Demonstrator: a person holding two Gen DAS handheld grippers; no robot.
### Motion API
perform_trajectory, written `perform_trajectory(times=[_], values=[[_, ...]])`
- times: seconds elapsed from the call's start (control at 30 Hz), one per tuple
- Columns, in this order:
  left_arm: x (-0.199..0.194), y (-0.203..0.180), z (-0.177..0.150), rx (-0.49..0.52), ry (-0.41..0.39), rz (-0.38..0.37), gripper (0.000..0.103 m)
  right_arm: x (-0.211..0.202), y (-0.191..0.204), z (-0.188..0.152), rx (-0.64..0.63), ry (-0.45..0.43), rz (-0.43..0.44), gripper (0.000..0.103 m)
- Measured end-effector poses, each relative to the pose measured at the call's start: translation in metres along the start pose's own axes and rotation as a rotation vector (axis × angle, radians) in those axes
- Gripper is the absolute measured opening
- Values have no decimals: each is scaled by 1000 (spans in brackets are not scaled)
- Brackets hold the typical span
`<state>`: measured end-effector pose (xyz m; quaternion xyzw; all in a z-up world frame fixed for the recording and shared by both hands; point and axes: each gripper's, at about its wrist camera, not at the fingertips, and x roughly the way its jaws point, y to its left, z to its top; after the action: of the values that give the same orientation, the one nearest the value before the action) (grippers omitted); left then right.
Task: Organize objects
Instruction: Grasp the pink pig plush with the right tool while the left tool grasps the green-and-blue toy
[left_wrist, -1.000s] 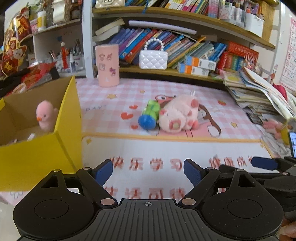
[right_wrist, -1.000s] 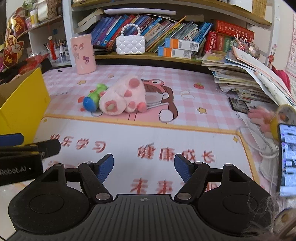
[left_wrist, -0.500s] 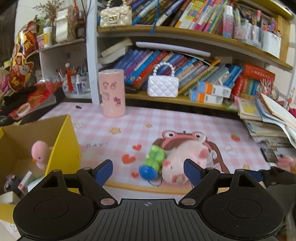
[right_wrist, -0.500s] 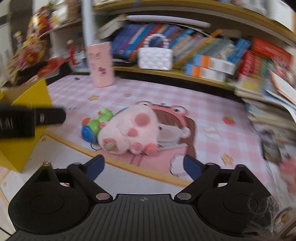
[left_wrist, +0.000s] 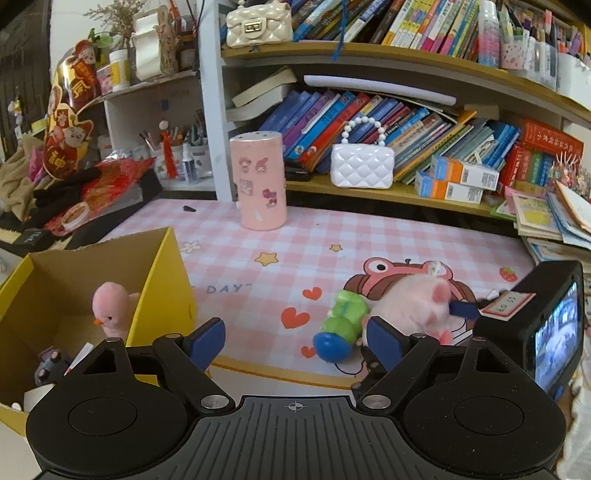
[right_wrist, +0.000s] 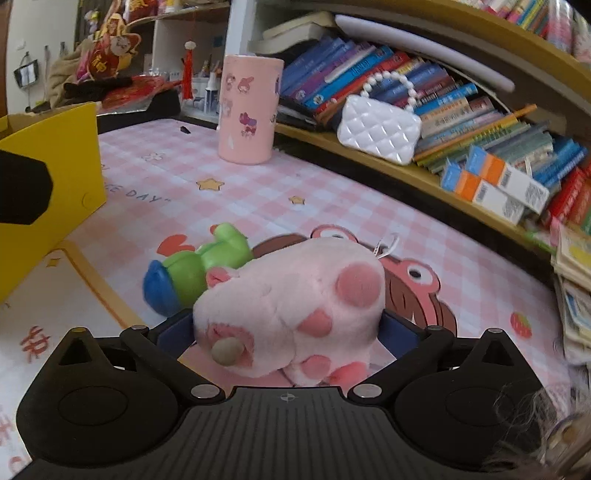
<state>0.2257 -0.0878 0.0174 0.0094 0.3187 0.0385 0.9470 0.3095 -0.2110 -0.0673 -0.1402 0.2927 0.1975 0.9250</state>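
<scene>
A pink plush pig (right_wrist: 295, 302) lies on the pink checked mat, with a green and blue toy (right_wrist: 195, 267) touching its left side. My right gripper (right_wrist: 286, 332) is open with a finger on each side of the pig, around it; its tips are mostly hidden by the plush. In the left wrist view the pig (left_wrist: 413, 306) and green toy (left_wrist: 341, 325) lie ahead right, with the right gripper's blue finger (left_wrist: 461, 308) against the pig. My left gripper (left_wrist: 295, 339) is open and empty, beside the yellow box (left_wrist: 162, 280), which holds a pink chick plush (left_wrist: 110, 310).
A pink cylinder container (left_wrist: 258, 181) stands at the back of the mat. A white quilted handbag (left_wrist: 362, 166) and rows of books fill the shelf behind. Stacked books (left_wrist: 550, 218) lie at right. Red packaging (left_wrist: 96, 192) lies at left.
My right gripper moved forward and now straddles the pink pig. My left gripper moved forward and tilted up, so the yellow box and toys sit closer.
</scene>
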Motion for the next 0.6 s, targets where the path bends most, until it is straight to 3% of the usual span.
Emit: perform_trajectory(times=[0.23,0.43,0.6], values=[[12,-5,3,-31,2,-16,86,-12,-22,-2,56,-21,7,85],[41,-14,1,-56,41,-37,84,-60,-42,-14,112,-82,-59,85],[78,-29,-1,9,79,-49,79,-90,-53,-21,179,-93,-58,85]])
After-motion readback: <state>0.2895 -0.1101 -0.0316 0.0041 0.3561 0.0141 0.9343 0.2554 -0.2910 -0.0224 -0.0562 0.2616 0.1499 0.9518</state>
